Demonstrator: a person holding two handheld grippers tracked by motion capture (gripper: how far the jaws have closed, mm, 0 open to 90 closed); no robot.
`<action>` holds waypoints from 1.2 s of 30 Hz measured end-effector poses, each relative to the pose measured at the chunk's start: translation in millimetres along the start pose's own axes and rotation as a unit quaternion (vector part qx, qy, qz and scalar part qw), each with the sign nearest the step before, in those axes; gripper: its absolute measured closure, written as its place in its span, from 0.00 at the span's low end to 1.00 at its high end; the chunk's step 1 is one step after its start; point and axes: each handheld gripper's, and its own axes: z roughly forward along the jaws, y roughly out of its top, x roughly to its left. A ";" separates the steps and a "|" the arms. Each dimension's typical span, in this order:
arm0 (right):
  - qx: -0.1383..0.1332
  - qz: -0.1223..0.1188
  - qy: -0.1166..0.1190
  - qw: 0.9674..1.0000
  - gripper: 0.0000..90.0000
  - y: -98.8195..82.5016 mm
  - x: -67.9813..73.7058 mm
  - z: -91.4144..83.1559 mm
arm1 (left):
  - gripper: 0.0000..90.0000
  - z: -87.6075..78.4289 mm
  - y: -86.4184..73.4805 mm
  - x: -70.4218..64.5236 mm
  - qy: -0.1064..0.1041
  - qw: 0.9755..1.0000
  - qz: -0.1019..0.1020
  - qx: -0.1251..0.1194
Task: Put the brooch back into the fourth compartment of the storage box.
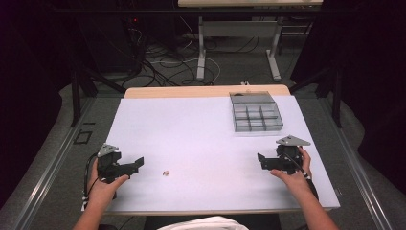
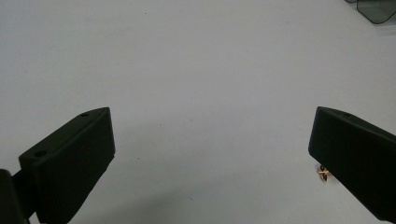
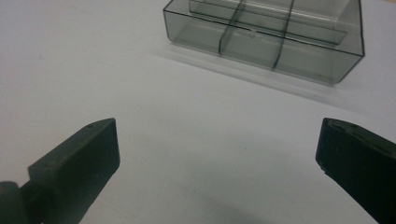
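A tiny gold-coloured part lies on the white table sheet, a short way right of my left gripper. In the left gripper view that small part peeks out beside the right jaw, and the left gripper stands open with bare sheet between its jaws. My right gripper rests at the right side of the sheet, held by a hand. It is open too, nothing between its jaws. A clear grey compartment box sits at the far right; its near wall is ahead of the right gripper.
The wooden table edge runs along the back of the sheet. Beyond it are a desk frame and loose cables on the floor. A metal rail runs along the left side.
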 end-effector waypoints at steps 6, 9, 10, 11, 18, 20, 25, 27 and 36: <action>-0.012 -0.029 0.016 0.999 0.00 4.8 15.7 3.2 | 0.01 0.1 -0.5 -1.9 0.005 1.000 0.008 0.004; -0.013 -0.037 0.029 0.999 0.00 7.4 22.3 7.0 | 0.01 0.0 -0.8 -2.6 0.005 1.000 0.011 0.009; -0.013 -0.037 0.029 0.999 0.00 7.4 22.3 7.0 | 0.01 0.4 -1.2 -2.9 0.005 1.000 0.011 0.008; -0.011 -0.037 0.032 0.999 0.00 7.8 24.4 7.6 | 0.01 0.8 -1.5 -3.1 0.006 1.000 0.011 0.005; -0.008 -0.044 0.049 0.998 0.00 10.8 36.9 10.7 | 0.01 -0.5 -2.2 -3.3 0.013 1.000 0.010 0.002; -0.008 -0.047 0.054 0.997 0.00 11.4 40.6 11.8 | 0.01 -1.5 -1.9 -2.9 0.012 1.000 0.007 0.005; -0.007 -0.054 0.067 0.996 0.01 13.8 50.9 14.3 | 0.01 -2.3 -1.6 -3.5 0.012 1.000 0.009 0.007; -0.005 -0.061 0.071 0.996 0.01 15.1 55.7 15.4 | 0.01 -2.5 -1.5 -4.0 0.014 1.000 0.009 0.006; -0.001 -0.083 0.102 0.991 0.02 23.8 80.8 22.3 | 0.01 -2.9 -2.0 -3.1 0.016 1.000 0.008 0.000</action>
